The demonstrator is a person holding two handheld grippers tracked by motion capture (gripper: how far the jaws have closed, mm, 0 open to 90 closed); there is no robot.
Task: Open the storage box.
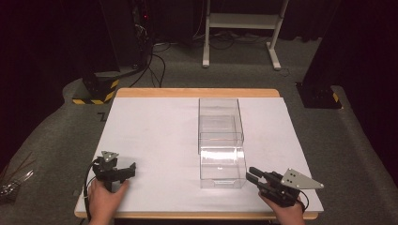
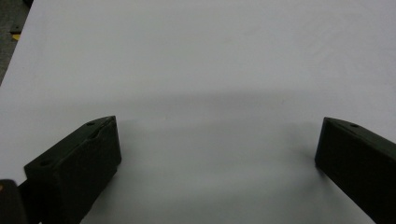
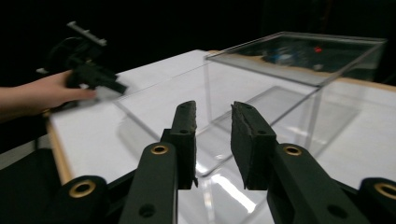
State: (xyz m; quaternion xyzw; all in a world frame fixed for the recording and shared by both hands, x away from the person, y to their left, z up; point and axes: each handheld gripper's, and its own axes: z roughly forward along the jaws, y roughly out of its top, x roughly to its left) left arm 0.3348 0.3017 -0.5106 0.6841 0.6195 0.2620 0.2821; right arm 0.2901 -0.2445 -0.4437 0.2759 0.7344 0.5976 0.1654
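Note:
A clear plastic box [image 1: 219, 119] stands on the white table top [image 1: 155, 131], right of the middle. A clear drawer-like part [image 1: 223, 166] juts from it toward the near edge. My right gripper [image 1: 252, 174] hovers just right of that part's near corner. In the right gripper view the gripper [image 3: 214, 109] has a narrow gap between its jaws, nothing sits in it, and the box [image 3: 289, 79] lies just beyond. My left gripper [image 1: 132, 168] rests at the near left, far from the box, and shows open [image 2: 217, 149] over the bare table top [image 2: 201, 60].
The table's wooden edge [image 1: 197, 92] runs along the far side. On the carpet beyond stand a white frame [image 1: 241, 21], a black stand with a yellow-striped base [image 1: 96, 91] at left and a black base [image 1: 319, 96] at right. Small metal items [image 1: 11, 180] lie on the floor at left.

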